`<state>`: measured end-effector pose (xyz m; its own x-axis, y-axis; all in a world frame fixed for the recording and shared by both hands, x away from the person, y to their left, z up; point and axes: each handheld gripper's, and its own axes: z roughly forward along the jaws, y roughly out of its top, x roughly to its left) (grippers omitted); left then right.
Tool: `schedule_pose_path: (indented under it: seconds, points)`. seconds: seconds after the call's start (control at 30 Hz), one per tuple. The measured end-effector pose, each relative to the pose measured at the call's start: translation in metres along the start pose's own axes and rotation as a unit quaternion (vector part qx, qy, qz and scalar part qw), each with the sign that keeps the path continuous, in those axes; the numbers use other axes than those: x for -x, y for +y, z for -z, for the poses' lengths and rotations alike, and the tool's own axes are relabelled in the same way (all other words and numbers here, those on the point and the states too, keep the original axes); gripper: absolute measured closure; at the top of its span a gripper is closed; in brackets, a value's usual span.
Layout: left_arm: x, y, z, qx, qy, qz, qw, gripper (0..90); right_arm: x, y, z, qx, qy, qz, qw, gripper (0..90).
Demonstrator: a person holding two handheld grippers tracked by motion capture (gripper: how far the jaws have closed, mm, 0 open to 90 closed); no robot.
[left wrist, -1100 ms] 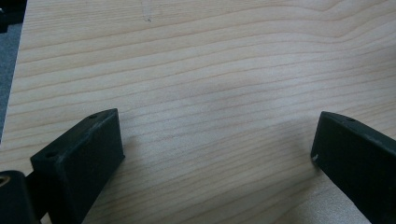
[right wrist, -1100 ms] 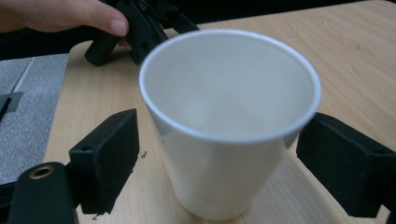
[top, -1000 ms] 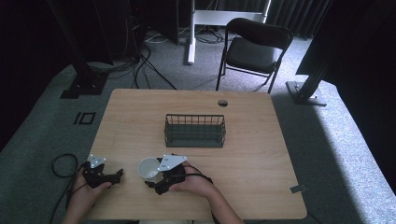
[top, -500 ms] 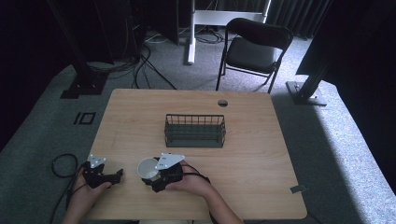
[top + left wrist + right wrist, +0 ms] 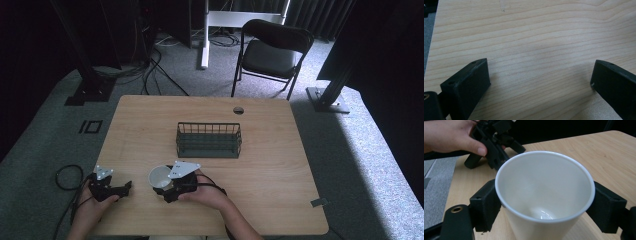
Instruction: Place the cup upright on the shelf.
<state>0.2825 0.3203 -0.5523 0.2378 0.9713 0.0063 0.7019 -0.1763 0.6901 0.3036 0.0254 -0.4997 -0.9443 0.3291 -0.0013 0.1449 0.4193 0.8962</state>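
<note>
A white paper cup (image 5: 159, 177) stands on the wooden table (image 5: 270, 165) near its front edge. My right gripper (image 5: 165, 186) is shut on the white cup, with a hand behind it. In the right gripper view the cup (image 5: 544, 195) opens toward the camera and looks empty, with a black jaw pressed against each side. My left gripper (image 5: 125, 187) rests at the front left corner, a short way left of the cup. Its jaws stand wide open over bare wood (image 5: 536, 37), with nothing between them. The left gripper (image 5: 495, 143) also appears beyond the cup in the right gripper view, held by a hand.
A dark wire basket (image 5: 209, 140) stands at the table's middle, beyond the cup. A cable hole (image 5: 238, 110) sits near the far edge. A folding chair (image 5: 272, 52) stands behind the table. Cables (image 5: 65, 175) lie on the floor at left.
The right gripper and the cup it holds have crept slightly to the left. The left gripper has stayed where it was.
</note>
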Motion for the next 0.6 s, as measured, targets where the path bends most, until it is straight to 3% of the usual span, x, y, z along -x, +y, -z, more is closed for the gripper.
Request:
schedule_pose_path:
  seconds: [0.27, 0.37, 0.4, 0.5, 0.6]
  points:
    - [0.000, 0.000, 0.000, 0.000, 0.000, -0.001, 1.0000, 2.6, 0.005, 0.009, 0.009, 0.009, -0.012, -0.011, 0.9998, 19.7]
    - [0.000, 0.000, 0.000, 0.000, 0.000, 0.000, 1.0000, 2.6, 0.008, 0.011, 0.012, 0.016, -0.019, -0.029, 0.9993, 19.7]
    - [0.000, 0.000, 0.000, 0.000, 0.000, 0.000, 1.0000, 2.6, 0.012, 0.013, 0.016, 0.027, -0.032, -0.044, 0.9982, 19.7]
    - [0.000, 0.000, 0.000, 0.000, 0.000, 0.001, 1.0000, 2.6, 0.019, 0.017, 0.023, 0.039, -0.046, -0.057, 0.9965, 19.7]
    - [0.000, 0.000, 0.000, 0.001, 0.000, 0.001, 1.0000, 2.6, 0.025, 0.023, 0.032, 0.041, -0.063, -0.046, 0.9961, 19.7]
